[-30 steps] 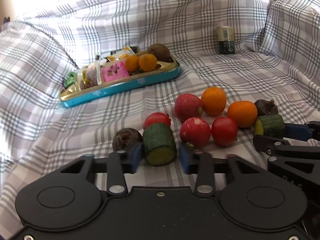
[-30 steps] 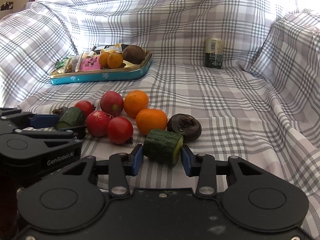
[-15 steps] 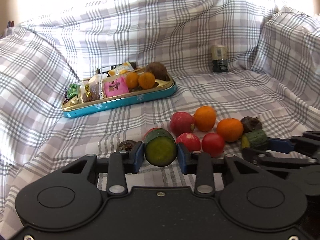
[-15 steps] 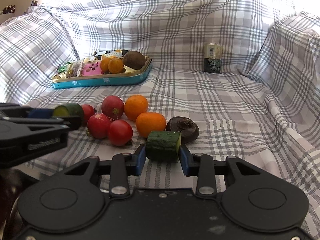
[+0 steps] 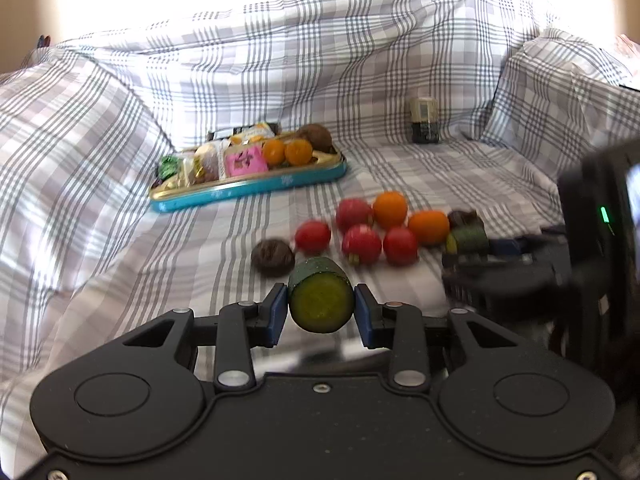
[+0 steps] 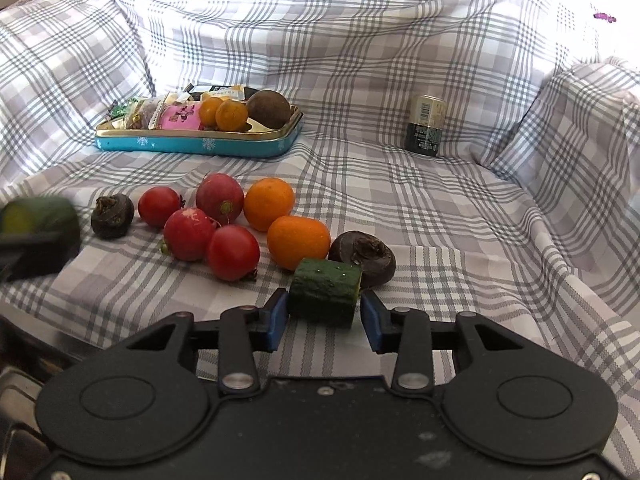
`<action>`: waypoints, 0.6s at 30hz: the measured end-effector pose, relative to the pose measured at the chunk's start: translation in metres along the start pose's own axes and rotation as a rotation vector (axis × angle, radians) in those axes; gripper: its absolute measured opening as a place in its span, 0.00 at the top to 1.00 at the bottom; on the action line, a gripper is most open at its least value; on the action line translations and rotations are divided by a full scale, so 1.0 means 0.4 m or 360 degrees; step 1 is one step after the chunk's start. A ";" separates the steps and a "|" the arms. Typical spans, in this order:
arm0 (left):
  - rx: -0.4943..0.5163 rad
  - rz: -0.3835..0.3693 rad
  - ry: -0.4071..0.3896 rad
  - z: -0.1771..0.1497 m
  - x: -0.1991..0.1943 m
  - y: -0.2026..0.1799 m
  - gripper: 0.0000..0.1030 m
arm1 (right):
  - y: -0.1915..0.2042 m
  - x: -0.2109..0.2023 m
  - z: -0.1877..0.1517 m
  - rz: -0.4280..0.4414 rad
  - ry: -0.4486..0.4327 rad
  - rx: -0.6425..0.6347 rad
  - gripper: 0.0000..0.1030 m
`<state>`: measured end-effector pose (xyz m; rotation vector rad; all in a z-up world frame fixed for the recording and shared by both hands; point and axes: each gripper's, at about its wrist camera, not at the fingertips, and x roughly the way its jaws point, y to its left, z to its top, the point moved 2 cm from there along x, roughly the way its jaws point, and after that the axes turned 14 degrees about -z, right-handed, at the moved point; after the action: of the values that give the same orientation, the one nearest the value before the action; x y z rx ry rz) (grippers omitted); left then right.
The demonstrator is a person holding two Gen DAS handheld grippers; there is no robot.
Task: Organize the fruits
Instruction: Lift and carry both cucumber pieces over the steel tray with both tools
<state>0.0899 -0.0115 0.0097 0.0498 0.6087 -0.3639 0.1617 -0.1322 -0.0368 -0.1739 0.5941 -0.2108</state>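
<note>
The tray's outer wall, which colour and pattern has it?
Turquoise with small white snowflakes and a gold rim; clearest in the right wrist view.

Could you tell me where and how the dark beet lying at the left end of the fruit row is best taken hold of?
Take the dark beet across its round middle, coming from above and slightly from the left. Its stubby crown points upward, so the smooth flanks offer the widest bite. A tomato sits close on its right, so the open left side probably gives a tool finger more room.
</note>
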 end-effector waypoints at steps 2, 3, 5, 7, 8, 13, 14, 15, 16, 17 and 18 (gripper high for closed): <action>-0.0030 -0.0004 0.0009 -0.022 -0.017 0.002 0.57 | -0.003 -0.003 -0.001 0.0008 -0.0011 0.0012 0.64; -0.0052 -0.0008 0.0008 -0.032 -0.026 0.004 0.57 | -0.003 -0.006 -0.002 0.0009 -0.0021 0.0007 0.65; -0.0089 -0.0012 -0.0004 -0.051 -0.045 0.008 0.57 | -0.002 -0.014 -0.004 0.0000 -0.0051 -0.0003 0.65; -0.0113 -0.0012 -0.0039 -0.065 -0.065 0.012 0.57 | -0.004 -0.024 -0.005 -0.0011 -0.0095 -0.0003 0.66; -0.0121 -0.0015 -0.0060 -0.071 -0.075 0.013 0.57 | -0.006 -0.030 -0.005 -0.0018 -0.0120 0.0000 0.66; -0.0142 0.0021 -0.0123 -0.089 -0.105 0.012 0.57 | -0.026 -0.078 -0.006 -0.0027 -0.0189 0.0062 0.66; -0.0156 0.0022 -0.0125 -0.095 -0.110 0.013 0.57 | -0.031 -0.092 -0.008 -0.0022 -0.0198 0.0080 0.66; -0.0169 0.0020 -0.0124 -0.099 -0.112 0.014 0.57 | -0.036 -0.106 -0.012 -0.0015 -0.0204 0.0105 0.66; -0.0180 0.0020 -0.0123 -0.103 -0.115 0.014 0.57 | -0.041 -0.121 -0.017 -0.0009 -0.0206 0.0130 0.66; -0.0181 0.0025 -0.0124 -0.105 -0.117 0.013 0.57 | -0.046 -0.134 -0.023 -0.0002 -0.0204 0.0150 0.66; -0.0176 0.0034 -0.0127 -0.106 -0.119 0.012 0.57 | -0.050 -0.147 -0.030 0.0007 -0.0202 0.0169 0.66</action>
<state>0.0322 0.0146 0.0013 -0.0640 0.5479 -0.3095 0.1044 -0.1382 -0.0106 -0.0824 0.4560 -0.2246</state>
